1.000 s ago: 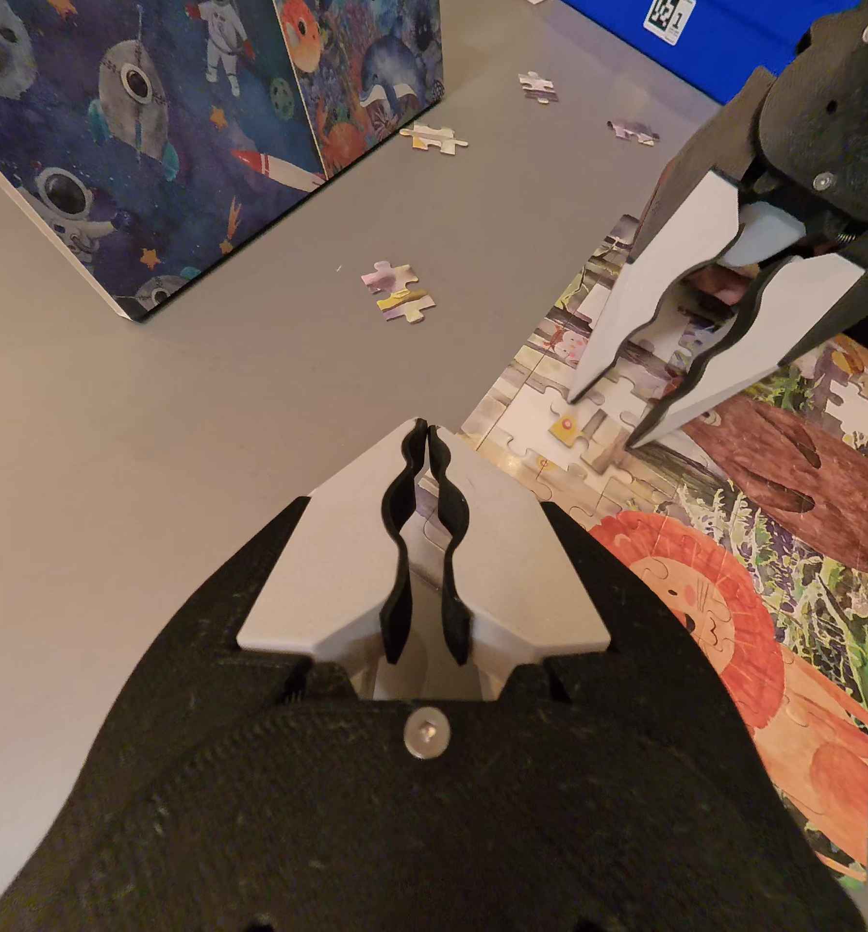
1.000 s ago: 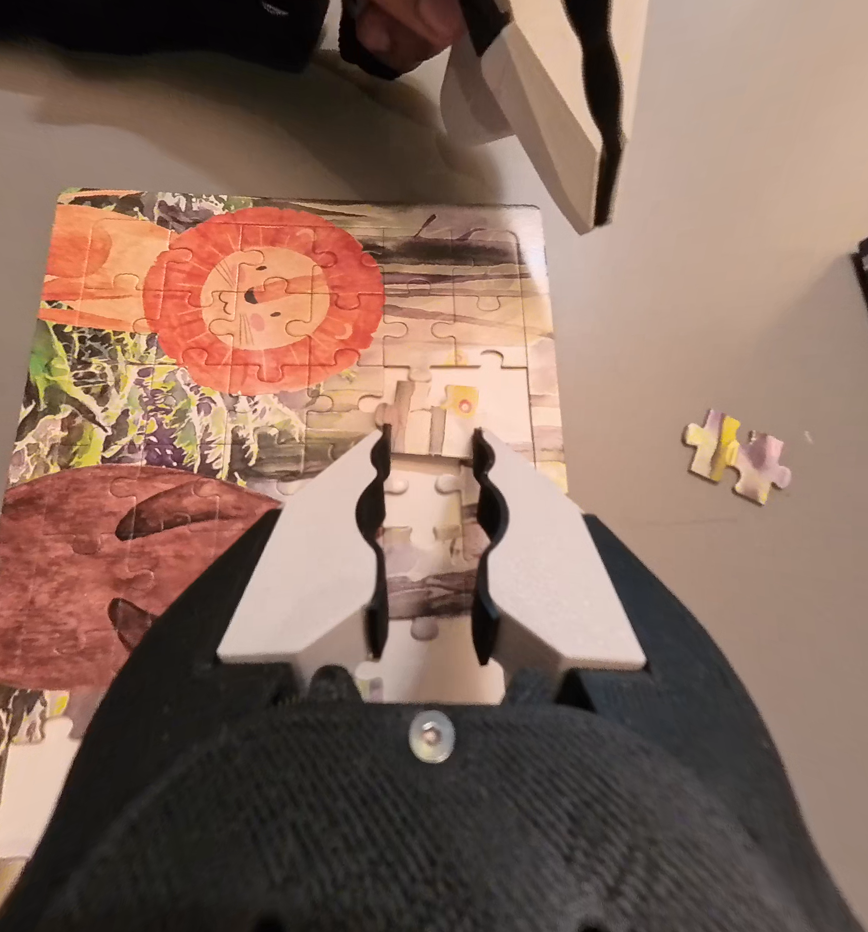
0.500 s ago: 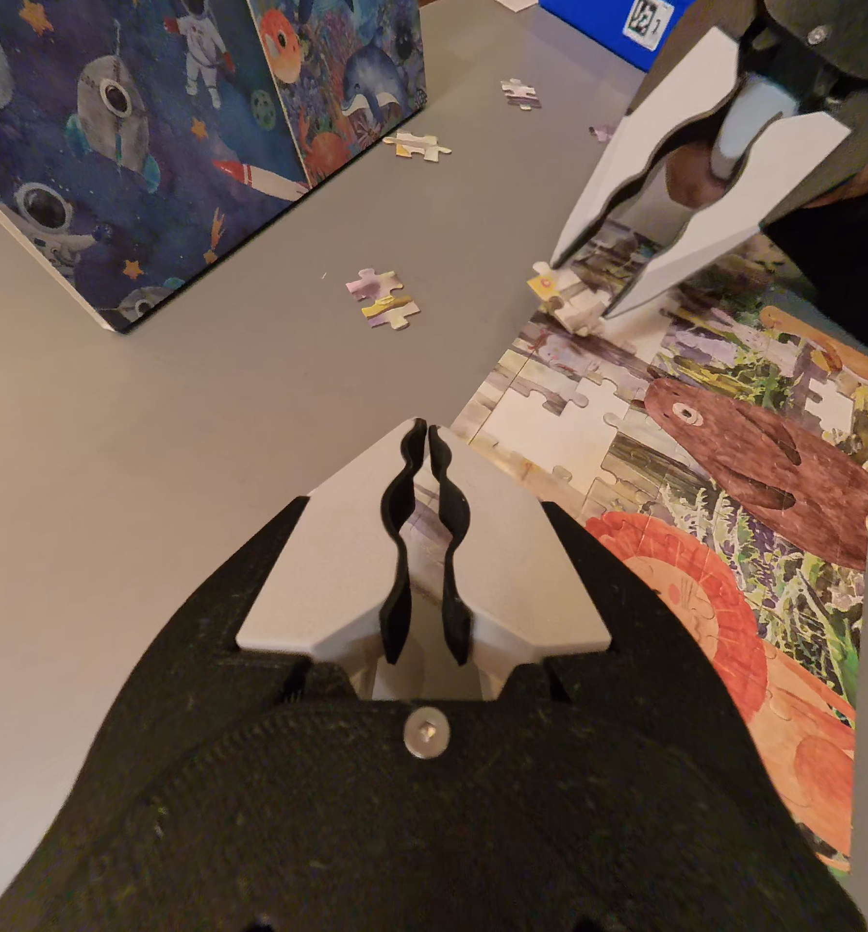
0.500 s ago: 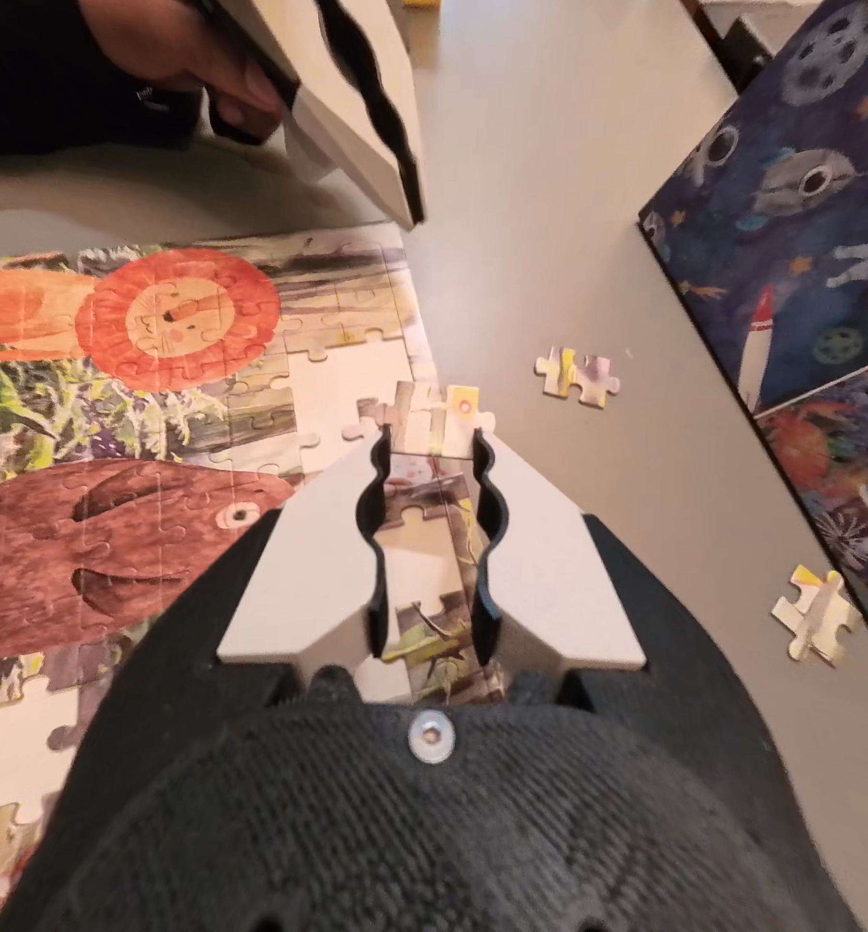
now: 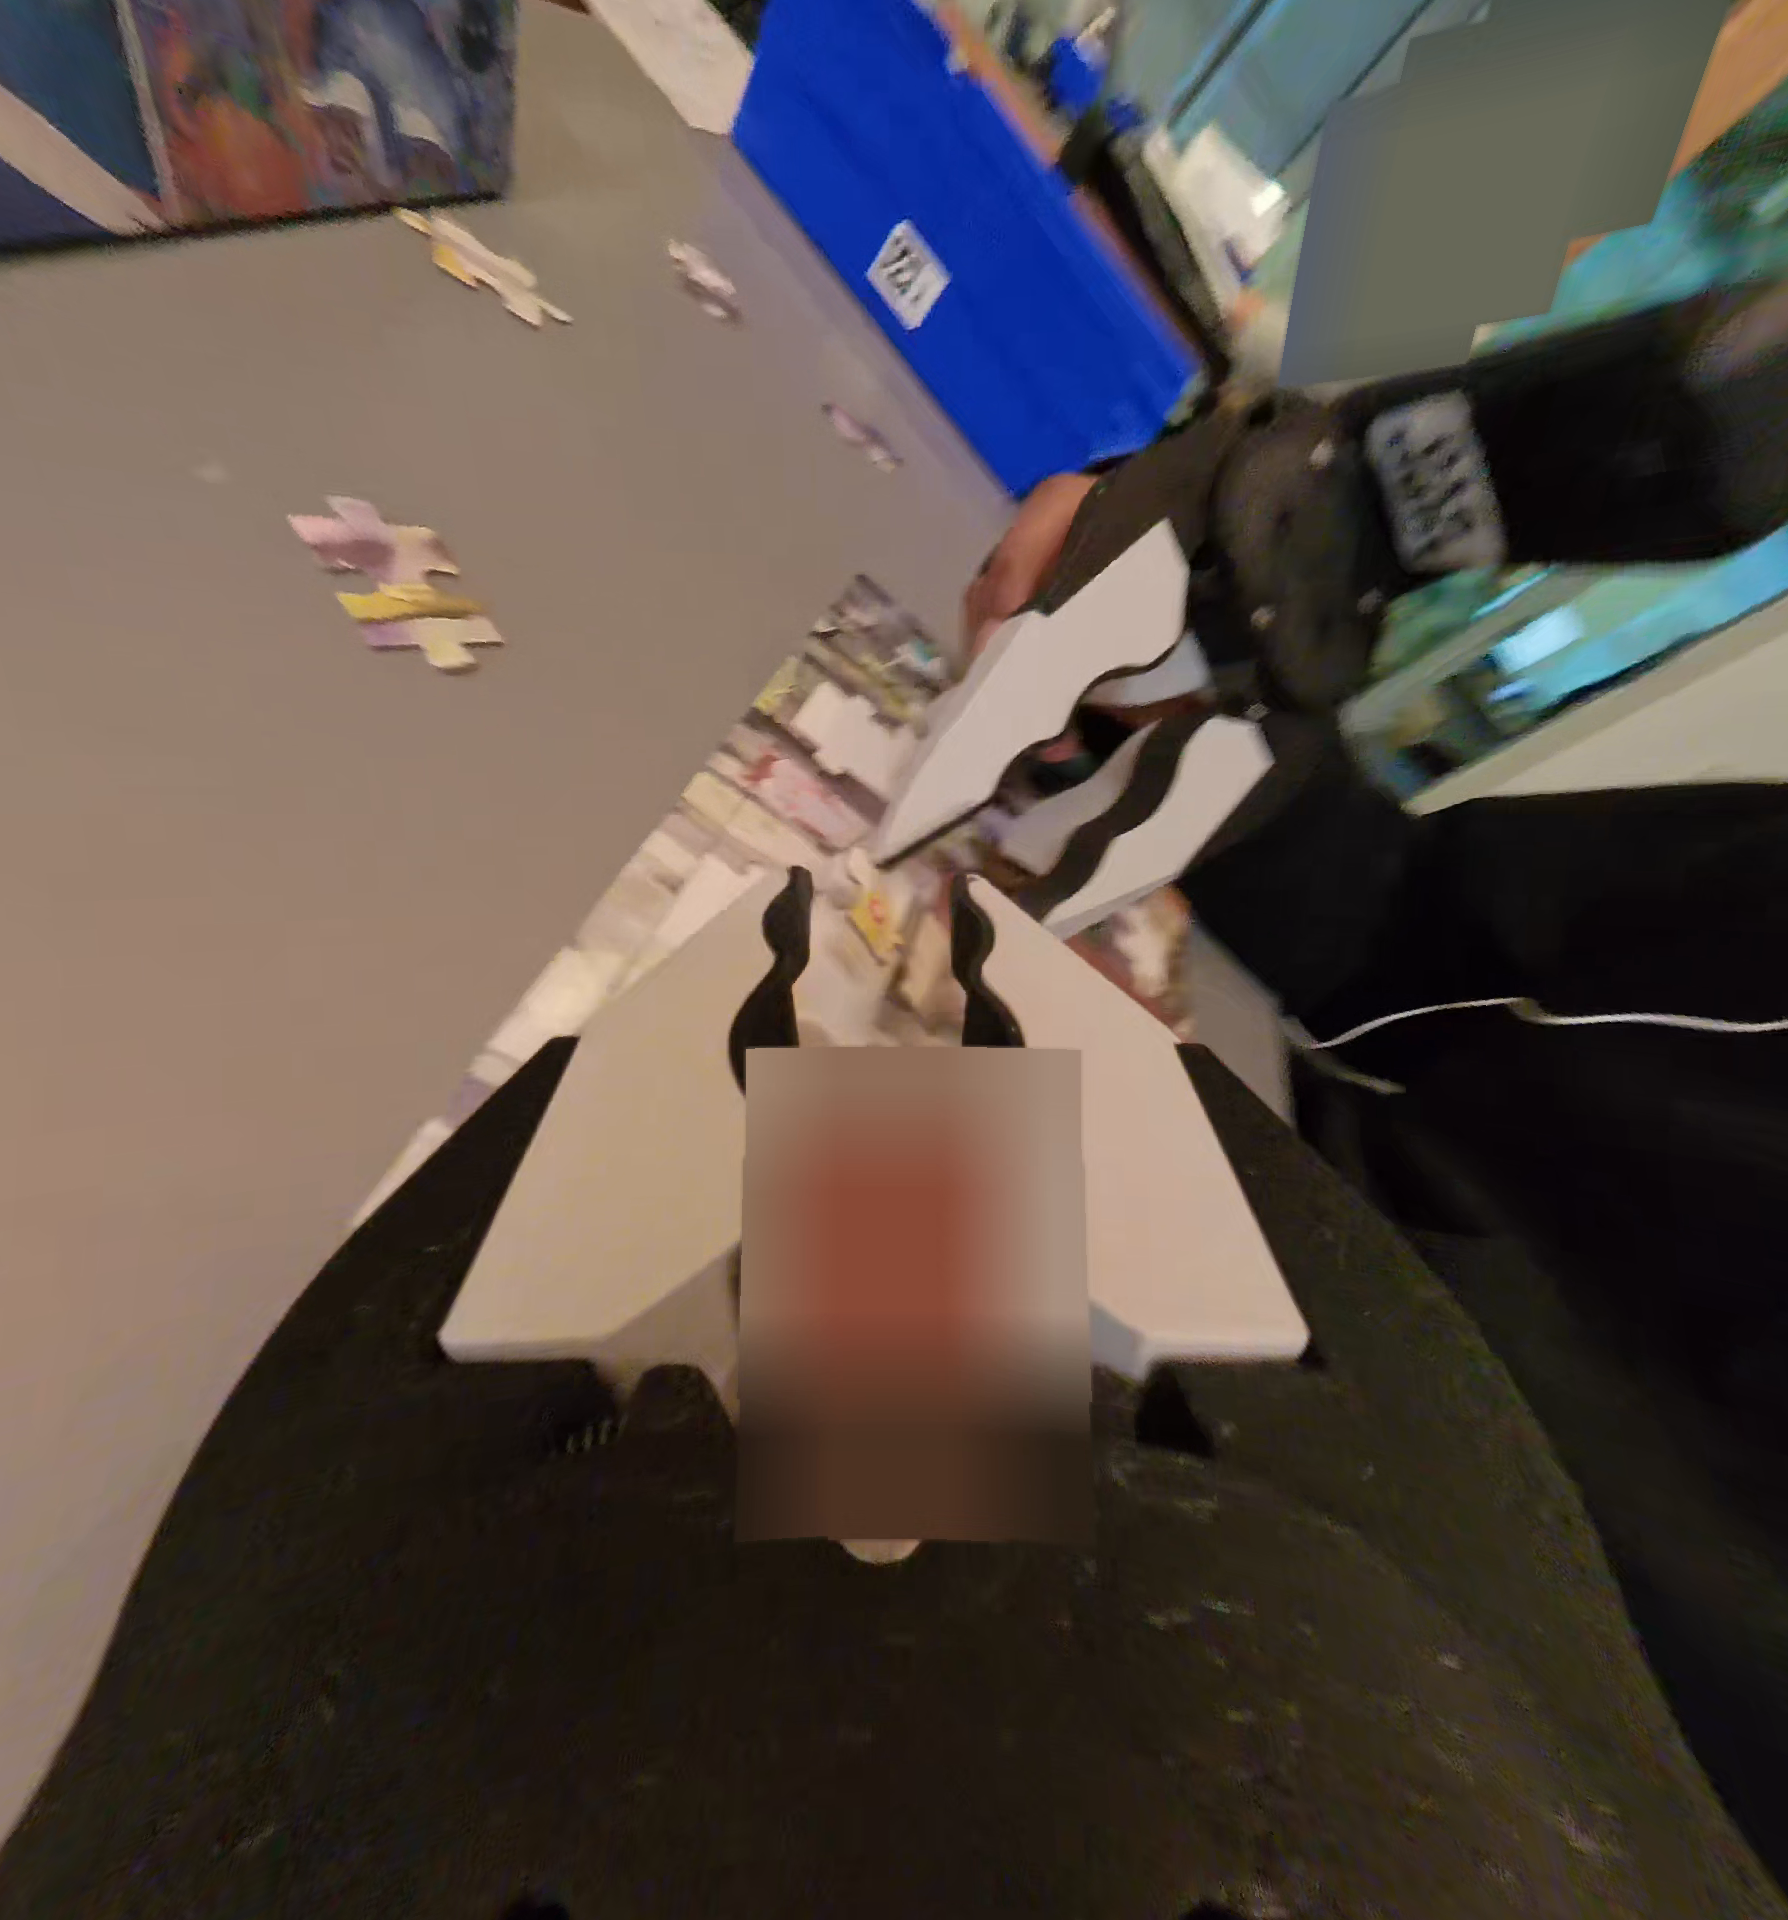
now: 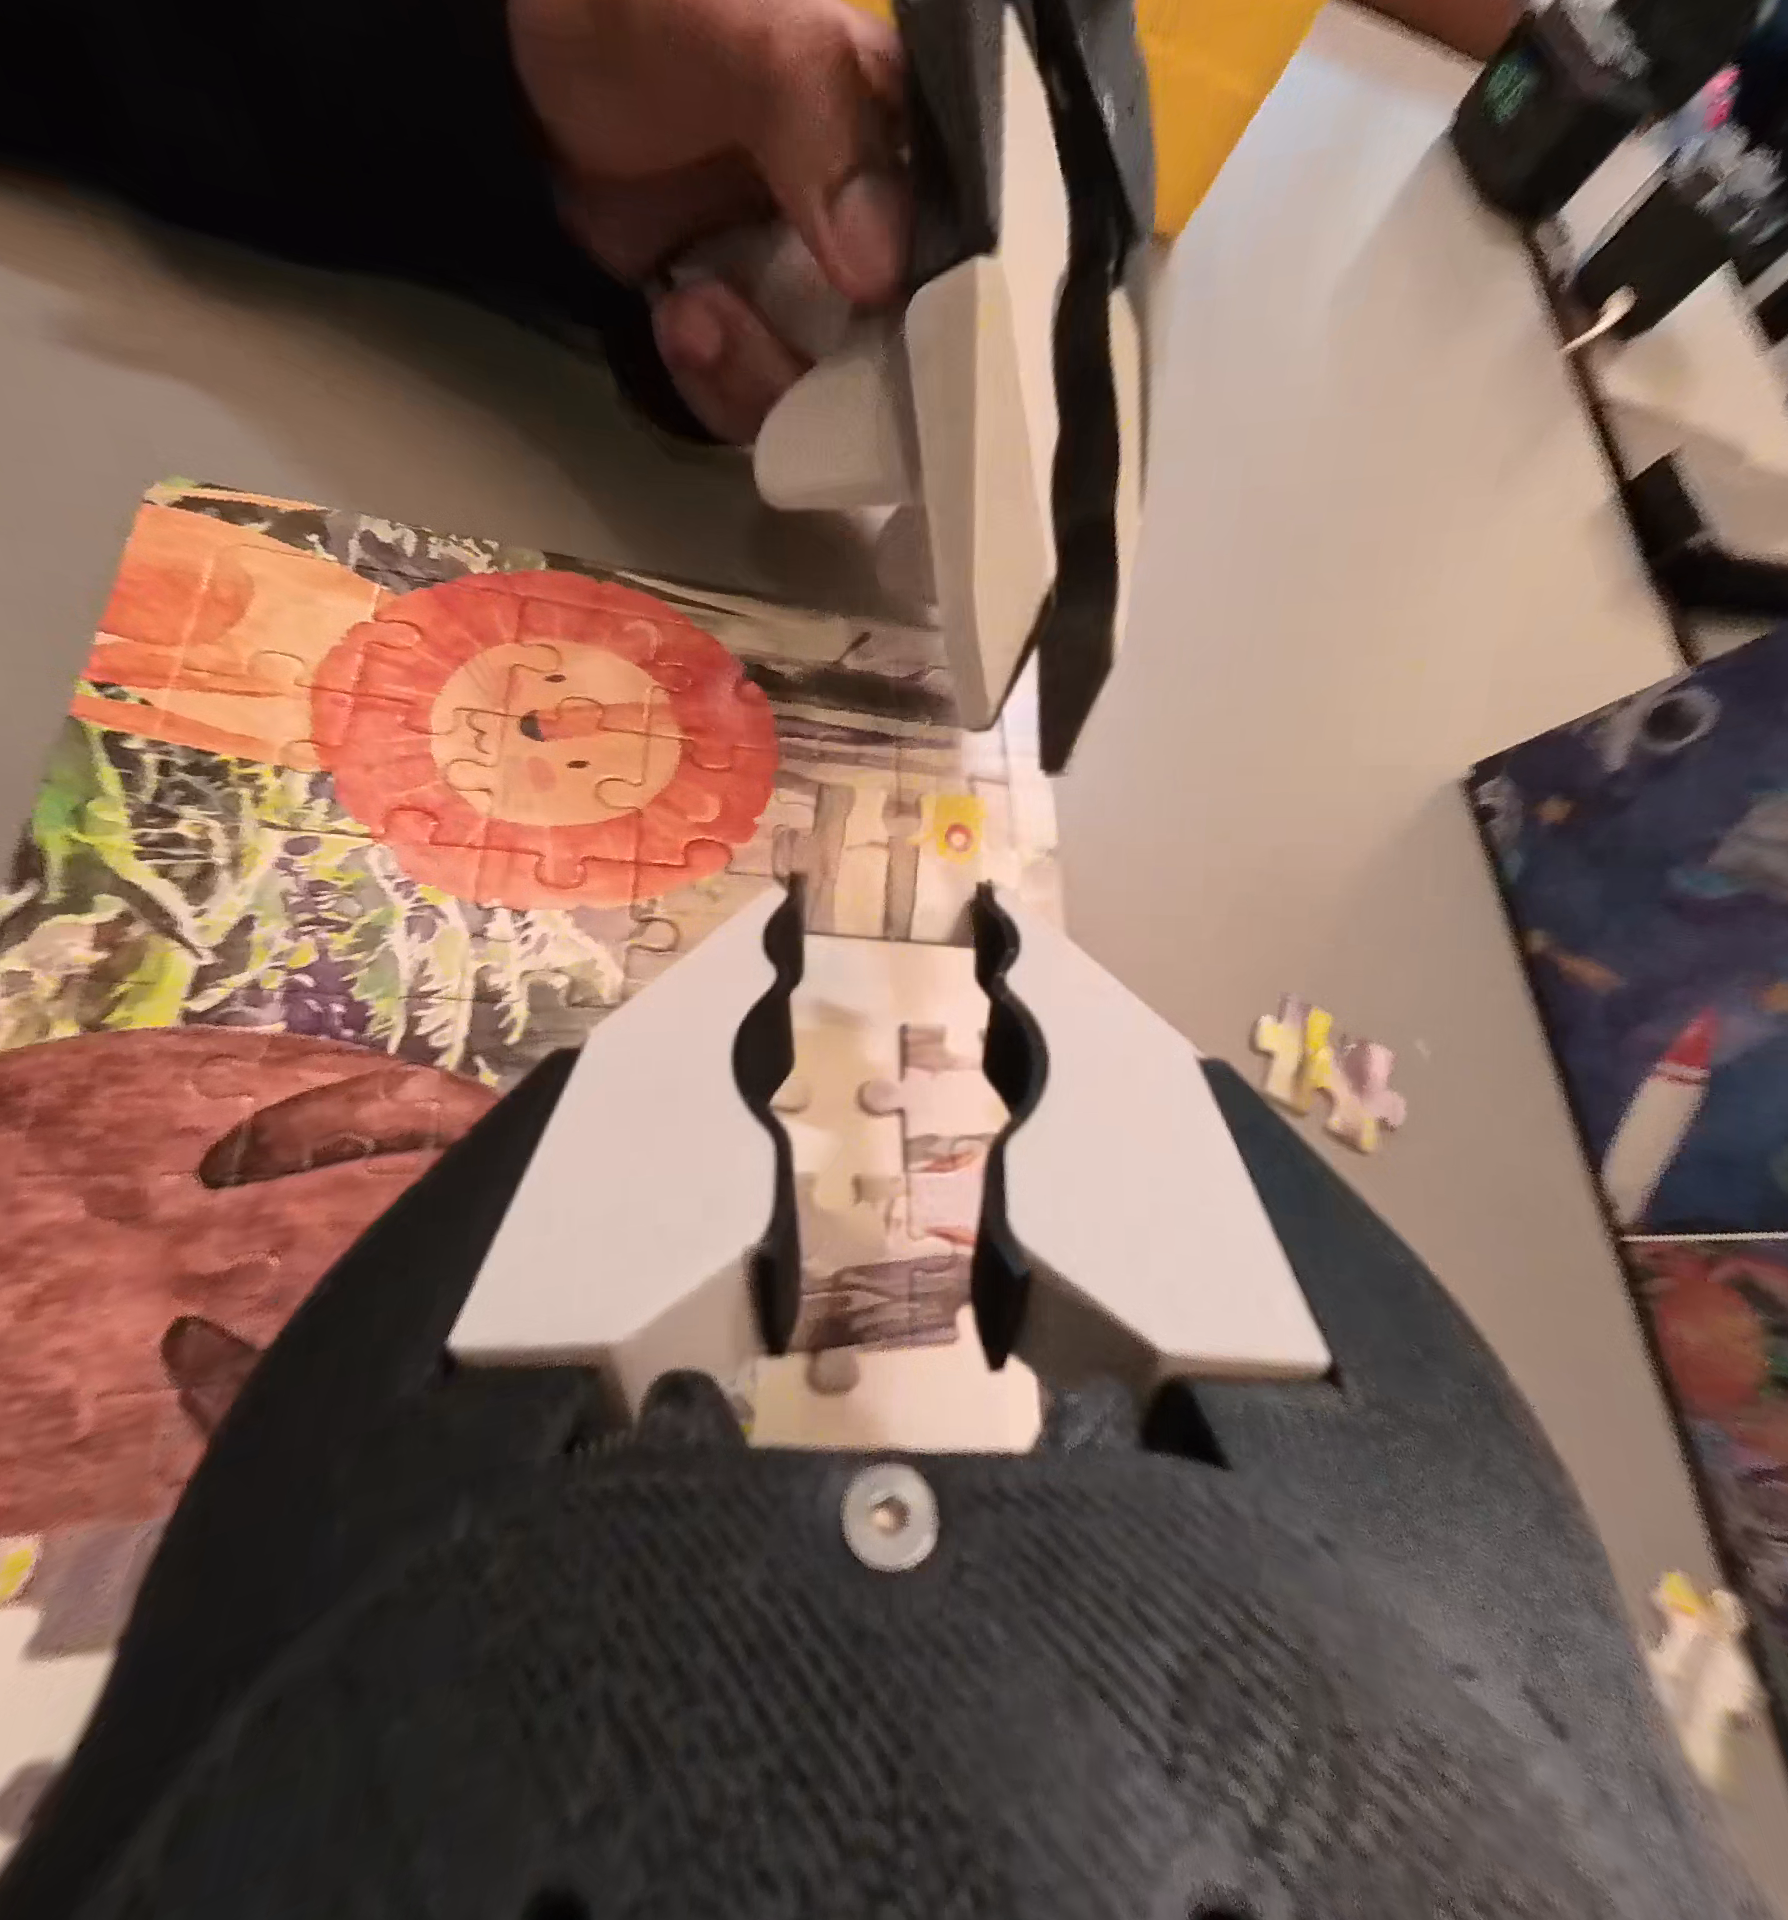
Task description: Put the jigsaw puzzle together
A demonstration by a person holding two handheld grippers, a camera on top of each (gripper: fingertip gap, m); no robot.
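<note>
The jigsaw puzzle (image 6: 547, 727), with an orange lion and a brown animal, lies flat on the grey table (image 5: 194, 831). My right gripper (image 6: 888, 894) holds a small cluster of joined pieces (image 6: 869, 847) with a yellow patch between its fingertips, at the puzzle's right edge beside the lion. My left gripper (image 5: 879, 899) is open and hovers just above that cluster (image 5: 874, 920); it also shows from above in the right wrist view (image 6: 1020, 727). The right gripper shows in the left wrist view (image 5: 963, 883). A blur patch hides the base of the left jaws.
A loose pair of joined pieces (image 5: 396, 587) (image 6: 1331, 1081) lies on the table right of the puzzle. More loose pieces (image 5: 495, 265) (image 6: 1700, 1652) lie near the space-themed box (image 6: 1700, 935) (image 5: 246, 104). A blue bin (image 5: 952, 260) stands at the table's far edge. The grippers are tip to tip, or close to it.
My left gripper has opened and moved forward over the puzzle to the cluster. My right gripper lifted the cluster off the puzzle, then brought it back down beside the lion.
</note>
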